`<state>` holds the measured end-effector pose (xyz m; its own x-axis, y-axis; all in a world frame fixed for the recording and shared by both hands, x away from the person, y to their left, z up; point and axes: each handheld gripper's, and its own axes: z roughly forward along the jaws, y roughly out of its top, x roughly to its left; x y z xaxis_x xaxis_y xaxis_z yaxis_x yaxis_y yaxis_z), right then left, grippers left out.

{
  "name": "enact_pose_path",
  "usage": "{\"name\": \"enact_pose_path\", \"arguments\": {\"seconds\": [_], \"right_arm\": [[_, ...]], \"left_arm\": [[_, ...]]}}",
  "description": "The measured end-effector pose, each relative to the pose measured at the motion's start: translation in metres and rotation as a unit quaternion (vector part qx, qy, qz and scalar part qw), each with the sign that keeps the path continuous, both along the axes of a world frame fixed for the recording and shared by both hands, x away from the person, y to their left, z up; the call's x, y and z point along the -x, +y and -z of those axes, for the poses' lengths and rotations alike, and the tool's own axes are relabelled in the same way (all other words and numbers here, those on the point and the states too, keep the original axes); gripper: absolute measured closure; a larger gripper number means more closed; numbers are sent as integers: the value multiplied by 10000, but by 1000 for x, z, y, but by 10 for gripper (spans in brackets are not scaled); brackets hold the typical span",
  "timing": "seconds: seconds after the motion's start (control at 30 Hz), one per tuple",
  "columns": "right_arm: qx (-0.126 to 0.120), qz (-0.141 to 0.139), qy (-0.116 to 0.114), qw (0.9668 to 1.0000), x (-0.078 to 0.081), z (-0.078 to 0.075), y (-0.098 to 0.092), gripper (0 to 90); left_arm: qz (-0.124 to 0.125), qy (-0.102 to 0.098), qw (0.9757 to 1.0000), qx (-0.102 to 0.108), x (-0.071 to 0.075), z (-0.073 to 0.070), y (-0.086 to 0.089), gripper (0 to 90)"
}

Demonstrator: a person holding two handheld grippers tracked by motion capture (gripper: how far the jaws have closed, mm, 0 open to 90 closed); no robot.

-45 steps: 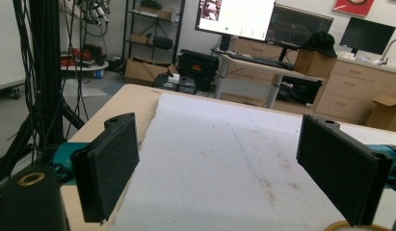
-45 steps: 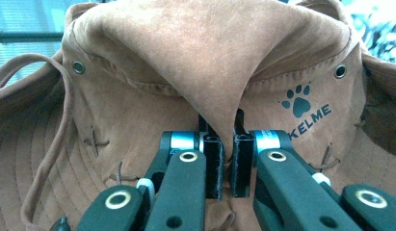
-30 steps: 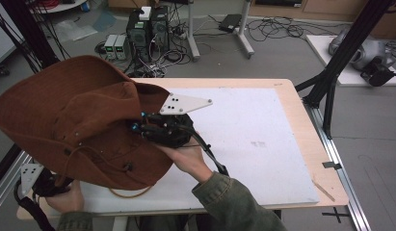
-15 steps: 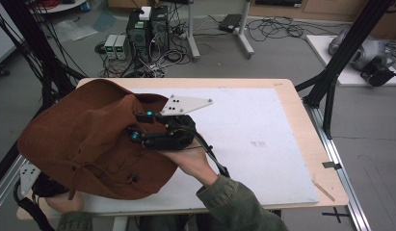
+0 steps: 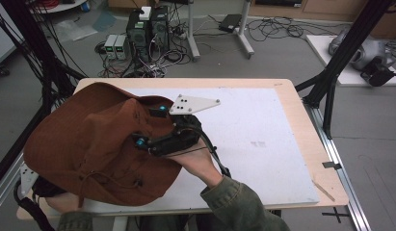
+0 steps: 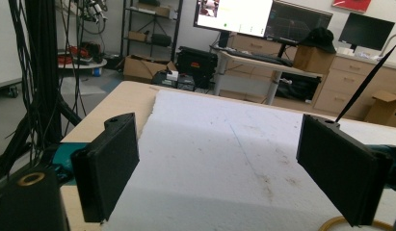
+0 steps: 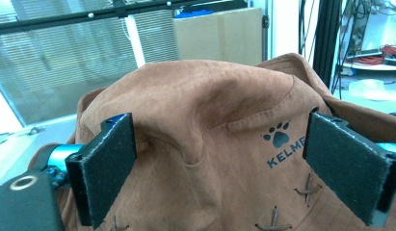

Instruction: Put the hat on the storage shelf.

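Change: brown suede hat [image 5: 89,144] sits lower and further left than a second ago.
Hat: soft, wide-brimmed, stitched.
Right tool [image 7: 224,168]: jaws apart, facing its crown.
Left tool [image 6: 229,173]: jaws apart over white bench [image 6: 210,144].

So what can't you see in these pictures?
- High view: the left gripper and hand are hidden under the brown hat.
- High view: the right gripper jaws are covered by its own body and the hat, so the grip is unclear.
- Right gripper view: the hat's logo is cut off by a jaw.

Brown hat [image 5: 89,149] over table's [image 5: 292,96] left side, right claw [image 5: 150,127] (jaws spread) against its crown
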<state>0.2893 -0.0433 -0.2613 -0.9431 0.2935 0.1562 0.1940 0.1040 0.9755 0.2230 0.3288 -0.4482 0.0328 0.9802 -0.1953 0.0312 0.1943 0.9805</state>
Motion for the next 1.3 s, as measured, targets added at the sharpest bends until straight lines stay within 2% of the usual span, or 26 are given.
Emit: {"name": "enact_pose_path", "arguments": {"seconds": [0.07,0.33,0.5,0.53,0.57,0.6,0.63,0.67,0.7,0.73,0.77,0.8,0.9,0.93,0.97,1.0,1.03,1.07,1.1,1.13,1.17,1.2,1.23,1.27,1.3], "right_arm": [[4,56,6,10000,0,-1,-2,35],[-95,350,-145,9992,3,-6,-16,31],[-145,765,-226,9967,1,-10,-49,31],[-145,765,-226,9967,1,-10,-49,31],[-192,978,-231,9948,0,-11,-66,31],[-192,978,-231,9948,0,-11,-66,31],[-233,1254,-225,9916,0,-10,-85,31],[-233,1254,-225,9916,0,-10,-85,31],[-295,1543,-229,9873,-1,-10,-108,31],[-319,1704,-233,9846,-1,-9,-119,31],[-319,1704,-233,9846,-1,-9,-119,31],[-389,2019,-234,9783,-1,-7,-143,31],[-474,2544,-243,9656,2,-2,-178,22],[-474,2544,-243,9656,2,-2,-178,22],[-472,2923,-254,9548,4,3,-200,20],[-472,2923,-254,9548,4,3,-200,20],[-430,3158,-283,9474,6,7,-210,20],[-392,3585,-410,9318,10,16,-226,20],[-392,3769,-446,9244,13,21,-233,19],[-392,3769,-446,9244,13,21,-233,19],[-348,4079,-480,9111,17,31,-243,20],[-348,4079,-480,9111,17,31,-243,20],[-270,4347,-476,8989,22,44,-250,20],[-227,4452,-510,8937,23,48,-252,20],[-227,4452,-510,8937,23,48,-252,20]], "left_arm": [[1,2,10000,-1,0,0,0,152],[-3,1,10000,-13,0,0,0,152],[3,-1,10000,-19,0,0,0,152],[3,-1,10000,-19,0,0,0,152],[7,1,10000,-13,0,0,0,152],[7,1,10000,-13,0,0,0,152],[6,-2,10000,-21,0,0,0,152],[8,0,10000,-26,0,0,0,152],[0,0,10000,-32,0,0,-1,152],[3,-1,10000,-39,1,0,-1,152],[3,-5,10000,-45,1,-1,-1,152],[-5,-13,10000,-63,1,-1,-1,152],[-29,-30,10000,-52,2,-1,-1,152],[-29,-30,10000,-52,2,-1,-1,152],[-33,-36,10000,-65,2,-2,-1,152],[-46,-43,10000,-62,2,-2,-1,152],[-54,-67,9999,-61,3,-3,-1,152],[-87,-81,9999,-55,3,-4,0,152],[-84,-86,9999,-44,4,-3,1,152],[-84,-86,9999,-44,4,-3,1,152],[-94,-86,9999,-8,4,-3,1,152],[-103,-83,9999,1,4,-3,2,152],[-94,-75,9999,13,4,-3,2,152],[-98,-81,9999,14,4,-3,2,152],[-101,-85,9999,10,4,-3,3,152]]}}
